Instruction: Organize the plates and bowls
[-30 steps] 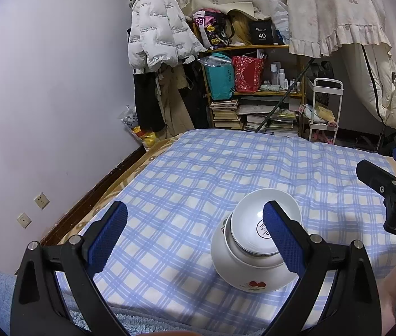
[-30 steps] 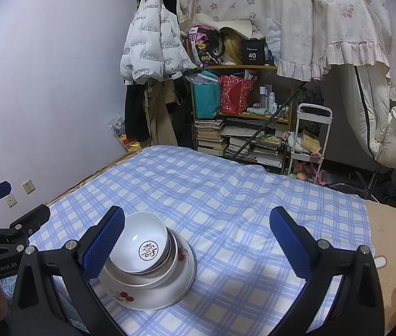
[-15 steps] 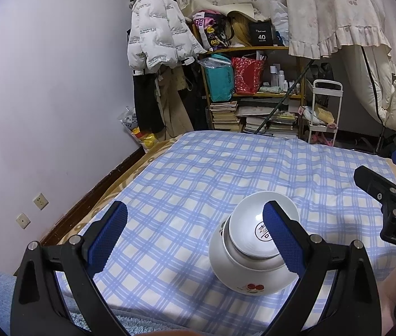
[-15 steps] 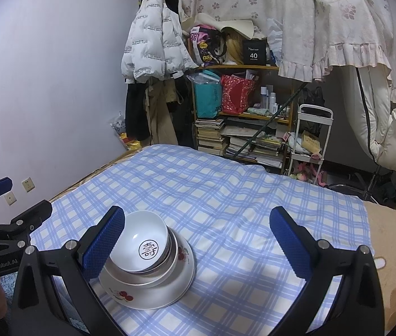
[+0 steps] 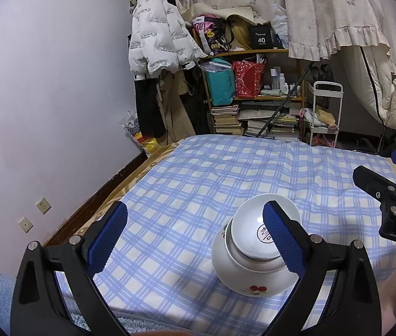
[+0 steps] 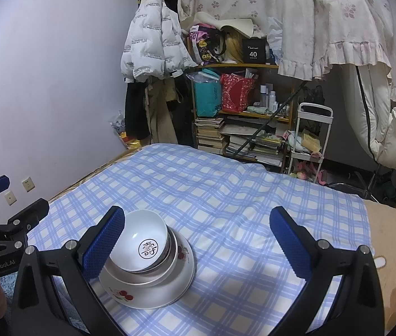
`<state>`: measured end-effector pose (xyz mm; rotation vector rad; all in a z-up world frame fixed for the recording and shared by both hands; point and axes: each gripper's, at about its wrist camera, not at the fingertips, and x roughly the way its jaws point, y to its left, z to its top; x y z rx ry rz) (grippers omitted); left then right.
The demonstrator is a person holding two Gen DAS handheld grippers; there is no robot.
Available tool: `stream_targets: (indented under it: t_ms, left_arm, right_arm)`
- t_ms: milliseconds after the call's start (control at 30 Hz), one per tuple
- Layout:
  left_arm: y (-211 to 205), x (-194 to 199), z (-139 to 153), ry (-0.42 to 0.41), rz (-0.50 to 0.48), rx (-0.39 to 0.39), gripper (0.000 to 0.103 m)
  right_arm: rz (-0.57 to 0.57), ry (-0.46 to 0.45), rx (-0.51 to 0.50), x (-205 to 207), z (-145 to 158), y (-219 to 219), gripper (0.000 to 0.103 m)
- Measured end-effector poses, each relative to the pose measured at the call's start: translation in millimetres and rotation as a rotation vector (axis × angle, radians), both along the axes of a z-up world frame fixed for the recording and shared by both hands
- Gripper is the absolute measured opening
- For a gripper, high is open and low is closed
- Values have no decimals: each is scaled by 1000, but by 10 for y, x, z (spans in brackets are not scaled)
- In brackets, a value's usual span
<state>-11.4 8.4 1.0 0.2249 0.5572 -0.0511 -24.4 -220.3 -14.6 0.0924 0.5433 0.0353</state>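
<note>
Left gripper (image 5: 195,224) edged back, top bowl (image 6: 142,245) marked 壽

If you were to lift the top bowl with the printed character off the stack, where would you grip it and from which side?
Grip the top bowl by its rim, one claw finger inside and one outside. It sits nested and tilted in the bowls beneath, so its lower wall is buried and only the raised rim is free. Coming from above on the near, left side looks best, where the right claw, jaws open, already has a finger close by.

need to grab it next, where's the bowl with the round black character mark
The marked bowl tops the nested stack on the checked cloth, low left in the right wrist view, beside that gripper's left finger.
</note>
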Motion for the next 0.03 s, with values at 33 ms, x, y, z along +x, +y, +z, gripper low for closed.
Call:
stream_targets:
  t_ms: [33]
  left_arm:
    - [2,-11,-3,-3,0,1,96]
  right_arm:
    - [3,1,1,6,0,7,103]
